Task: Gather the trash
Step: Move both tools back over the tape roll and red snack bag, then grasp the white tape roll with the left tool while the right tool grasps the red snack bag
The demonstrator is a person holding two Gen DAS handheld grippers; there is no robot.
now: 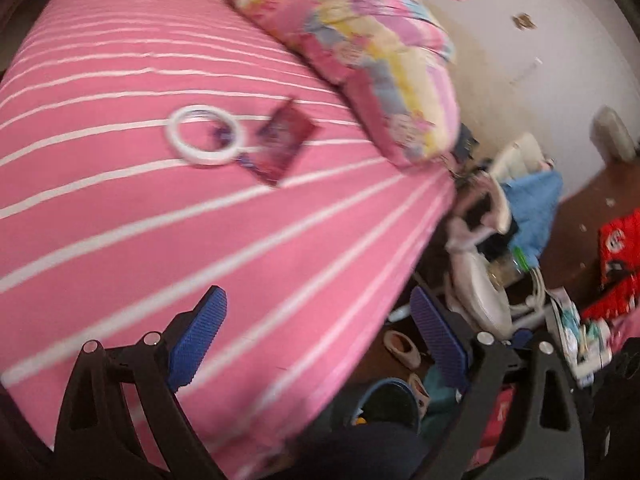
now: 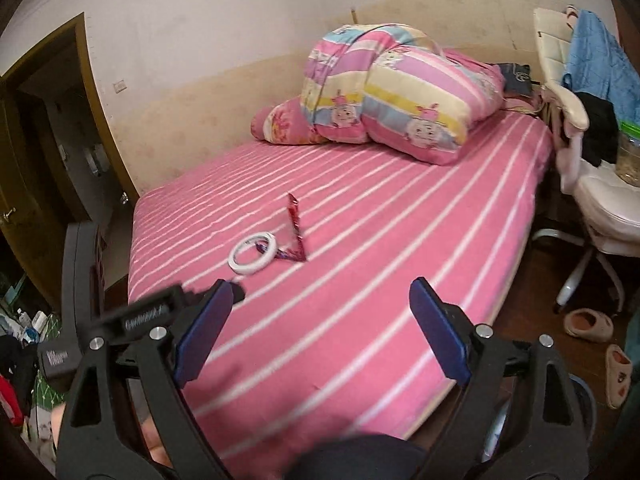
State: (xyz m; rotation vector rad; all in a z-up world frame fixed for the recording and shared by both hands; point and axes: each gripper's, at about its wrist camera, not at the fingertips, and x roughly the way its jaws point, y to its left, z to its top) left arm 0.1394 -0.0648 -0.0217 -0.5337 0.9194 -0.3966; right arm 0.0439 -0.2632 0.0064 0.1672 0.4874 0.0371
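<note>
A red and purple snack wrapper point(image 1: 280, 142) lies on the pink striped bed point(image 1: 120, 220), touching a white tape ring point(image 1: 204, 136) on its left. Both show in the right wrist view too: the wrapper point(image 2: 295, 228) stands partly on edge beside the ring point(image 2: 252, 255). My left gripper point(image 1: 320, 344) is open and empty above the bed's near edge, well short of the wrapper. My right gripper point(image 2: 320, 328) is open and empty over the near part of the bed point(image 2: 400, 260). The left gripper's body shows at the lower left of the right wrist view.
A folded cartoon quilt point(image 2: 400, 92) and a pink bolster point(image 2: 280, 124) lie at the bed's head. A white chair point(image 2: 592, 184) with clothes and a jar stands right of the bed. Slippers point(image 2: 588, 324) lie on the floor. A doorway point(image 2: 52, 140) is on the left.
</note>
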